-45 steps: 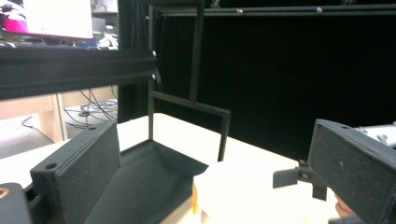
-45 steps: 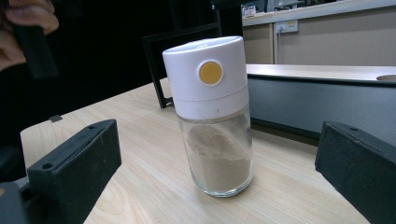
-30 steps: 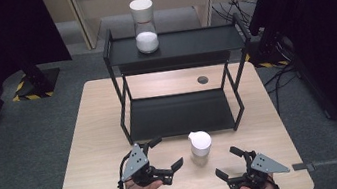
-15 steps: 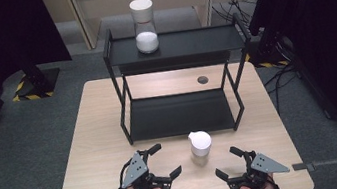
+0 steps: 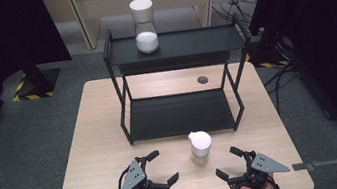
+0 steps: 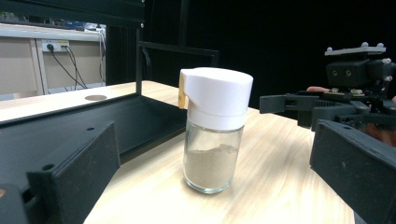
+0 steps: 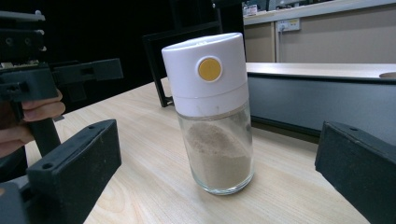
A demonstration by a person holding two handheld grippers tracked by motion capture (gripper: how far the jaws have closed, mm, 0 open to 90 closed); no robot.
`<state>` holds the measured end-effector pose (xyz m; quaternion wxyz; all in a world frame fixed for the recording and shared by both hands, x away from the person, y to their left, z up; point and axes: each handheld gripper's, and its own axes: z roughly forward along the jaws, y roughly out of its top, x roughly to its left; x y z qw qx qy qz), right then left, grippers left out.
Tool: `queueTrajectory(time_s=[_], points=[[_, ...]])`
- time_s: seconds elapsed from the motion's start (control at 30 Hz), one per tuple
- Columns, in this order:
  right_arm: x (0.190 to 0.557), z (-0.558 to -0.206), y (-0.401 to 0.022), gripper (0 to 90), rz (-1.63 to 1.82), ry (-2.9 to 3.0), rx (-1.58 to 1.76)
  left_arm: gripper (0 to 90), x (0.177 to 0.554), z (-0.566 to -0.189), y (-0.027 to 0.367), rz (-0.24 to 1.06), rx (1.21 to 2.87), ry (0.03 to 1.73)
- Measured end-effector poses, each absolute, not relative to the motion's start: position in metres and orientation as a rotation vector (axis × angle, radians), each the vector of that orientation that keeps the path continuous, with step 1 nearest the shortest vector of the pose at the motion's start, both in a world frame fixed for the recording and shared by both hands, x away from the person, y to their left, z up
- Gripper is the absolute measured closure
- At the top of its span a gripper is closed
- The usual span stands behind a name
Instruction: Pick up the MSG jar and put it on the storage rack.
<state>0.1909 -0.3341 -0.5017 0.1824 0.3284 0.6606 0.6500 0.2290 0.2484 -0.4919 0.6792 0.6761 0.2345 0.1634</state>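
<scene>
A glass shaker (image 5: 200, 146) with a white lid and brownish powder stands upright on the wooden table (image 5: 97, 135), just in front of the black rack. My left gripper (image 5: 164, 166) is open at its left, jaws pointing toward it. At its right my right gripper (image 5: 226, 162) is open too. The shaker (image 6: 214, 135) stands ahead between the left jaws, untouched, with the right gripper (image 6: 322, 105) beyond it. In the right gripper view the shaker (image 7: 212, 112) shows a yellow dot on its lid and sits between the spread jaws; the left gripper (image 7: 70, 74) is behind it.
A black two-shelf rack (image 5: 179, 45) stands mid-table; its lower shelf (image 5: 179, 114) is bare. A tall glass jar (image 5: 144, 25) with a white lid and white contents sits on the top shelf. A round cable hole (image 5: 202, 80) lies behind the rack.
My left gripper has drawn back a little toward the table's front edge and turned more toward the shaker. The right gripper and the shaker have stayed put.
</scene>
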Motion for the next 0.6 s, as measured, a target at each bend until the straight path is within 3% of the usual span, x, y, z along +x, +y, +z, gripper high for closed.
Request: queueTrajectory(time_s=[0.6], points=[[0.1861,-0.5022,-0.3352,0.6,1.831,1.854,0.939,0.6,0.2255,-0.4984,0.2493,0.351,1.542,0.518]])
